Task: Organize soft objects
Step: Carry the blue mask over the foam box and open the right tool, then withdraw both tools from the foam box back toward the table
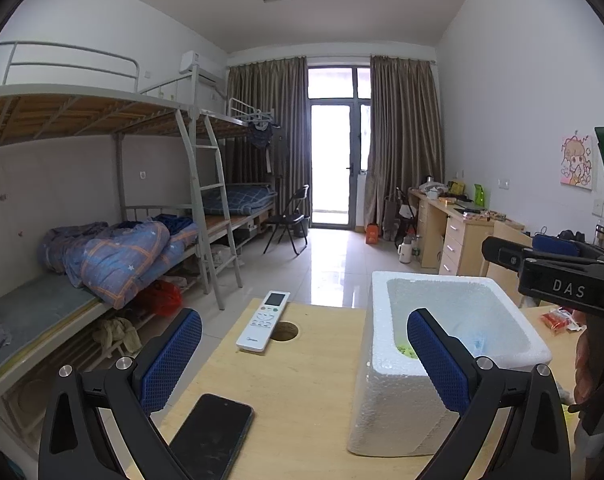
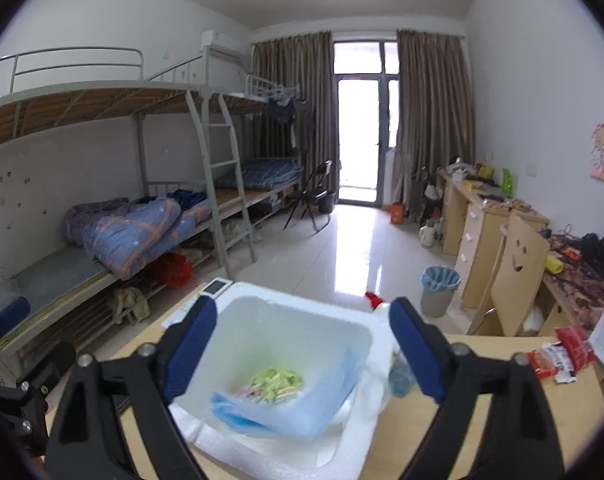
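Dorm room with white walls and a tiled floor: bunk beds (image 1: 114, 168) fill the left of both frames, with a rumpled blue quilt (image 1: 118, 256) on the lower mattress. Curtains (image 1: 402, 140) flank a glass door (image 1: 330, 164) at centre, and a folding chair (image 1: 290, 220) stands before it. Desks (image 1: 454, 228) line the right wall.

In the left wrist view a wooden table (image 1: 302, 380) takes the lower frame. At lower left the left gripper (image 1: 304, 362) stands wide, nothing between its blue pads. A black phone (image 1: 212, 436) lies between its arms, and a white remote (image 1: 264, 320) lies further up at centre. Right of centre sits a white foam box (image 1: 402, 412), just beside the right pad. Something green shows low inside it. At the right edge the right gripper's black body crosses the frame, held in a hand (image 1: 590, 364).

In the right wrist view the foam box (image 2: 286, 460) sits at lower centre, directly under the right gripper (image 2: 304, 354), whose jaws are spread wide and grip nothing. Inside the box lies a clear blue bag (image 2: 294, 396) with green and pink soft pieces (image 2: 276, 386). They are blurred, so what they are is unclear. At lower right, red-and-white packets (image 2: 562, 356) lie on the table. A bin (image 2: 438, 288) stands on the floor beyond.
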Action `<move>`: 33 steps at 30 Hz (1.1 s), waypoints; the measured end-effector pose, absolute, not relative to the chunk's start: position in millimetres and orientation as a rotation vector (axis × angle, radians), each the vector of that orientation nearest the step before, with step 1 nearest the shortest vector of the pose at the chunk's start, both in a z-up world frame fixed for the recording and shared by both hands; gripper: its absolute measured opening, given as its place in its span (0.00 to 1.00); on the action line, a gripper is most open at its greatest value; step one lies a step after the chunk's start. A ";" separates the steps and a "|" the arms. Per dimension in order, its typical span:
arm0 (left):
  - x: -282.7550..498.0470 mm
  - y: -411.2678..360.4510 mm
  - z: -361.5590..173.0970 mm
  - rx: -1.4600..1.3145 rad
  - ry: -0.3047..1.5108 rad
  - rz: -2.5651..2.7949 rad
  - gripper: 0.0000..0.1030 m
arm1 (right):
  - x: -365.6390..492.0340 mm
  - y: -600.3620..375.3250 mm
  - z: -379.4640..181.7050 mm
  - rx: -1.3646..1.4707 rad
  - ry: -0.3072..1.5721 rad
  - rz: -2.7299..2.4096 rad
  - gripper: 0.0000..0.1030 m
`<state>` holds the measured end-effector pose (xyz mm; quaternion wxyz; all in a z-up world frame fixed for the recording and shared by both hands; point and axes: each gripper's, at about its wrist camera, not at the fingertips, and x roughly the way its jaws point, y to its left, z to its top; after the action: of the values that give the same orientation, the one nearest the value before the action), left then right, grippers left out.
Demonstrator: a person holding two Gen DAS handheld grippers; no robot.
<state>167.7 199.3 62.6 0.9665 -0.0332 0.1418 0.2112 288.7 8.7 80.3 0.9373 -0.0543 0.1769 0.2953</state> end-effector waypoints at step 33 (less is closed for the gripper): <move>190.7 88.9 82.2 -0.025 0.263 0.151 1.00 | 256.1 -119.3 95.7 -0.019 0.339 0.376 0.89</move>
<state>190.7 88.9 82.2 0.9884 -0.0125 0.1311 0.0754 256.1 -119.3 95.7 0.9681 -0.0092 0.1676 0.1861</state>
